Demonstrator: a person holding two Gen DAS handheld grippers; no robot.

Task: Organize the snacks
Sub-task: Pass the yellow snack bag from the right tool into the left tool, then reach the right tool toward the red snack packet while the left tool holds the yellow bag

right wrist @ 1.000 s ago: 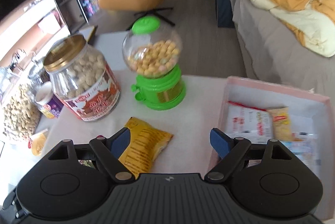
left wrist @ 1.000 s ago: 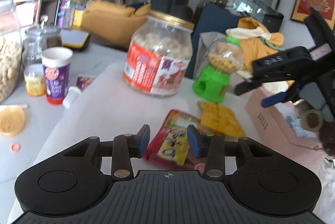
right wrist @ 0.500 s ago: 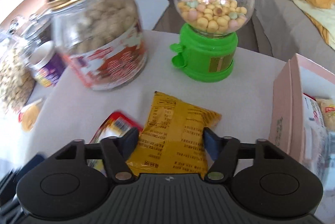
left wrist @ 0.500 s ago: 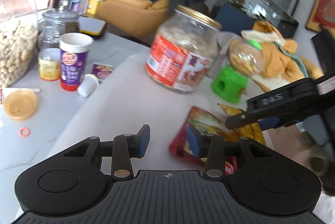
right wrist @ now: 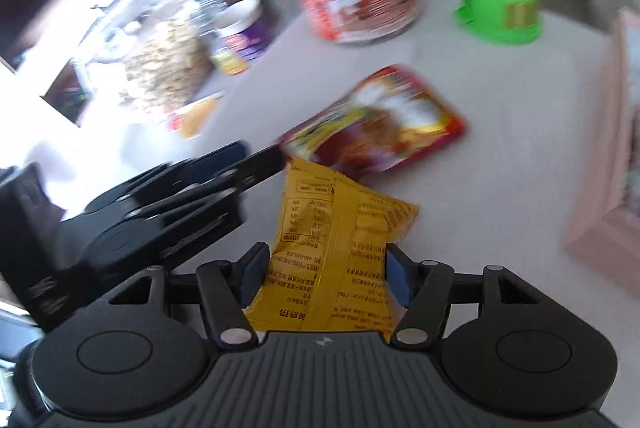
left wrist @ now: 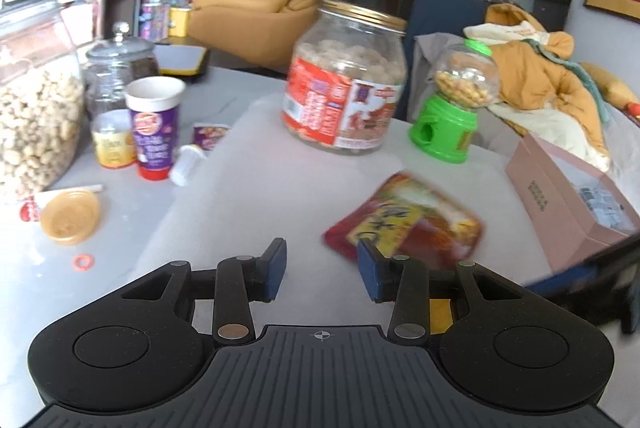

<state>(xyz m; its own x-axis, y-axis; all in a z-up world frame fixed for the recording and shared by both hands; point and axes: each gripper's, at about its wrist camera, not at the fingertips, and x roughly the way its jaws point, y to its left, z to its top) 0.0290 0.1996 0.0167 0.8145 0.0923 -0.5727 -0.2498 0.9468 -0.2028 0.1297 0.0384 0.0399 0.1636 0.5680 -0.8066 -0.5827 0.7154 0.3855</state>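
- Cluttered white worktop (left wrist: 248, 196) carries a big labelled jar (left wrist: 346, 84) at twelve o'clock and a pink box (left wrist: 560, 204) at three.
- Left gripper (left wrist: 320, 268): jaws apart, holding nothing; red snack packet (left wrist: 404, 224) lies just ahead at one o'clock.
- Right gripper (right wrist: 326, 276): jaws clamped on the yellow snack bag (right wrist: 340, 252).

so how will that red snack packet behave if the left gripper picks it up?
The red snack packet looks like a flat, thin foil pouch, so probably light and floppy, sagging from an edge grip. Its glossy surface may slip. The left gripper is open beside it.
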